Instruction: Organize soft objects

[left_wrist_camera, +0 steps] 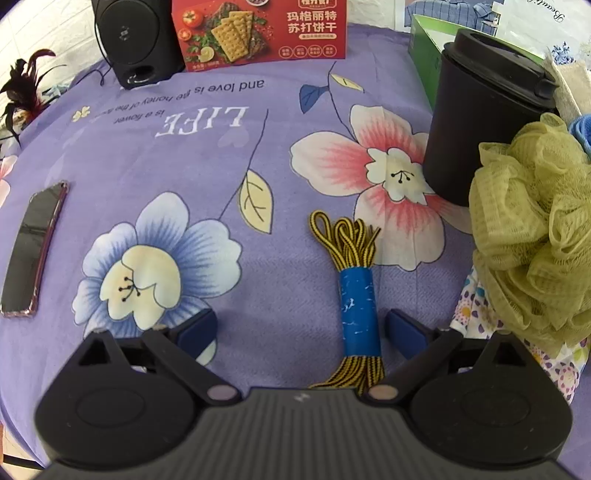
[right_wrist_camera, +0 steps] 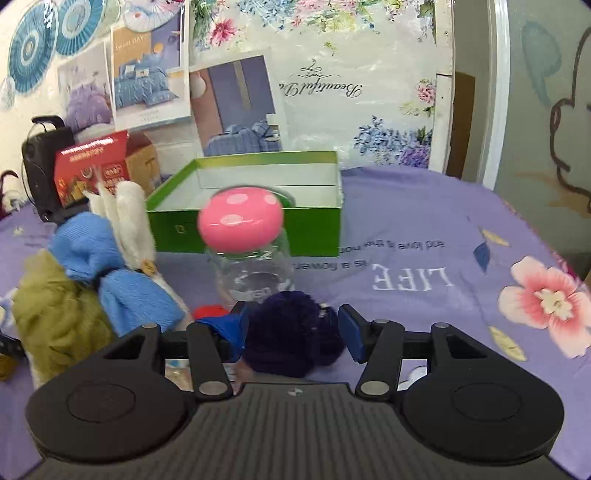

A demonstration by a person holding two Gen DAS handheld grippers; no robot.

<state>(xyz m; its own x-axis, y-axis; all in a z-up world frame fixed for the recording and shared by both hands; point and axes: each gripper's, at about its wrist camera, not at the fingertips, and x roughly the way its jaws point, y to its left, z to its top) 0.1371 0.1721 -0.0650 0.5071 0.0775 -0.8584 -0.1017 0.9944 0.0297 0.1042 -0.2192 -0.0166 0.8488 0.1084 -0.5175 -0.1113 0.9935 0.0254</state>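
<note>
Left wrist view: the left gripper [left_wrist_camera: 301, 330] hangs over the purple floral cloth [left_wrist_camera: 155, 173] with its blue pads spread wide, gripping nothing. The yellow-and-black shoelace bundle [left_wrist_camera: 356, 295], wrapped in a blue band, lies on the cloth between the pads, closer to the right one, not touching either as far as I can tell. Taking the laces as the anchor: the green mesh bath pouf [left_wrist_camera: 532, 236] sits to their right, the black lidded cup [left_wrist_camera: 480, 118] stands behind and right, a phone [left_wrist_camera: 31, 254] lies well off to the left, and the black speaker [left_wrist_camera: 136, 40] and red cracker box [left_wrist_camera: 258, 29] are far behind. The box has Chinese print (玛格丽特 苏打饼干). The cloth reads "LIFE" and "and love is the honey of the...", upside down from here.

Right wrist view: the right gripper [right_wrist_camera: 291, 334] is open about as wide as the dark purple pompom [right_wrist_camera: 291, 336] sitting between its pads; I can't tell whether they touch it. Behind the pompom is a clear jar with a pink spotted lid [right_wrist_camera: 240, 221], then the green box [right_wrist_camera: 258, 206]. A blue knit item [right_wrist_camera: 110, 273] lies to the pompom's left. The poster behind shows "Beautiful" mirrored.
</note>
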